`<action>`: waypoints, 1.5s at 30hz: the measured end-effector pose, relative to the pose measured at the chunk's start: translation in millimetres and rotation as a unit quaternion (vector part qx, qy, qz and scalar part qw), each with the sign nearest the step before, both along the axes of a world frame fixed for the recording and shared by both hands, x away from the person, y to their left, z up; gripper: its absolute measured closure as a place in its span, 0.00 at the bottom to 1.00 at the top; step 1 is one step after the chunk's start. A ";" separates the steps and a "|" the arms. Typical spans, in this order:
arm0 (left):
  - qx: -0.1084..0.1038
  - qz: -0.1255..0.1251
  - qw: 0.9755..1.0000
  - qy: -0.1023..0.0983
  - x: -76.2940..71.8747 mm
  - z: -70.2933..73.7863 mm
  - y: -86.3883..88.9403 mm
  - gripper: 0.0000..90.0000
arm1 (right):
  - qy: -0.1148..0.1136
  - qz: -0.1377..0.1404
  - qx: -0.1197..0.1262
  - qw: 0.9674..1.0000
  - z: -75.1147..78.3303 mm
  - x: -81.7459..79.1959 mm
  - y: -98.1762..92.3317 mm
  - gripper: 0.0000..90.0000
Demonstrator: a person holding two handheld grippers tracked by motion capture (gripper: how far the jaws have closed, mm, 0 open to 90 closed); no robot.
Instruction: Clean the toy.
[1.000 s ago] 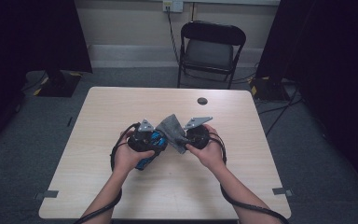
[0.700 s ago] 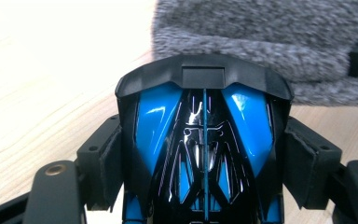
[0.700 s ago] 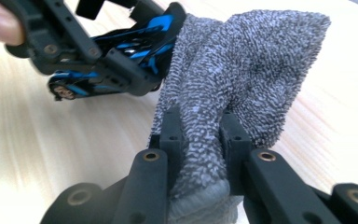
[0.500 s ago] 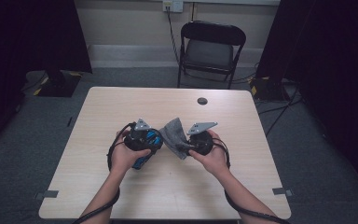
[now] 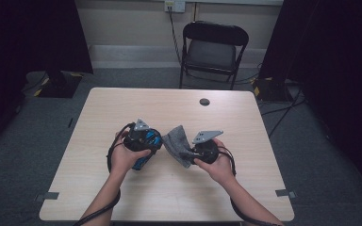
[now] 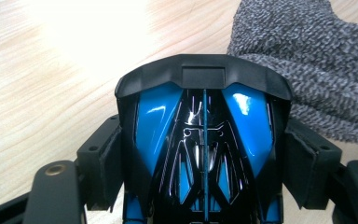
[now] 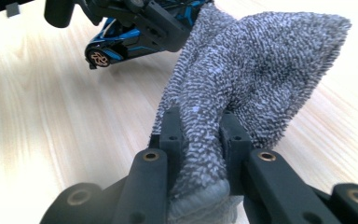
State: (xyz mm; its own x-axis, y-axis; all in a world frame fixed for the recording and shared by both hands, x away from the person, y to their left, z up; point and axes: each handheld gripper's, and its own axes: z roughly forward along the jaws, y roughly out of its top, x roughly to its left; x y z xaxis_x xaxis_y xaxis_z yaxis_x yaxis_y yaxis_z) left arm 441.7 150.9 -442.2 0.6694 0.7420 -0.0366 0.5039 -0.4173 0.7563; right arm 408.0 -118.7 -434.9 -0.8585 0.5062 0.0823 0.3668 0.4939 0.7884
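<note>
A blue and black toy car [image 6: 200, 116] sits nose-up between the jaws of my left gripper [image 6: 203, 158], whose pads press on its sides. In the high view this gripper [image 5: 143, 140] hovers over the table's middle with the car's blue body [image 5: 142, 162] showing below the hand. My right gripper [image 7: 200, 140] is shut on a grey knitted cloth [image 7: 256, 65], which fans out ahead of the jaws and touches the car [image 7: 121, 44]. From above, the cloth [image 5: 176, 141] hangs between the two grippers, with the right gripper [image 5: 202, 150] to its right.
The light wooden table [image 5: 169, 197] has a small black round disc [image 5: 204, 101] near its far edge. A black folding chair [image 5: 214, 47] stands behind the table. Cables trail on the floor at the right.
My right gripper has drawn slightly toward the table's near edge with the cloth in it, and the gap between the two grippers has widened a little. The left gripper still holds the car.
</note>
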 end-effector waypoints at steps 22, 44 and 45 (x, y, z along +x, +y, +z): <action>-0.009 -0.019 1.000 0.001 -2.7 6.1 -10.8 0.28 | -0.013 -0.080 0.012 0.997 9.6 25.4 -46.1 0.83; -0.022 -0.056 0.998 0.003 -11.6 12.8 -30.5 0.28 | -0.010 -0.111 0.002 0.994 15.8 58.4 -17.1 0.83; -0.021 -0.056 0.998 0.004 -12.1 13.2 -31.6 0.28 | -0.011 -0.111 0.001 0.994 16.0 58.6 -16.0 0.83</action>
State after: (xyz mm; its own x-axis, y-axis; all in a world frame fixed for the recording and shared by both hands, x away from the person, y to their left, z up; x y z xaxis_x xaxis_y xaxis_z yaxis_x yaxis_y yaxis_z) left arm 429.6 119.4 -429.1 0.7482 0.6596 -0.0709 0.4608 -0.4399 0.7708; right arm 466.6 -134.7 -418.9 -0.7273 0.6831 0.0668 0.4494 0.4004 0.7986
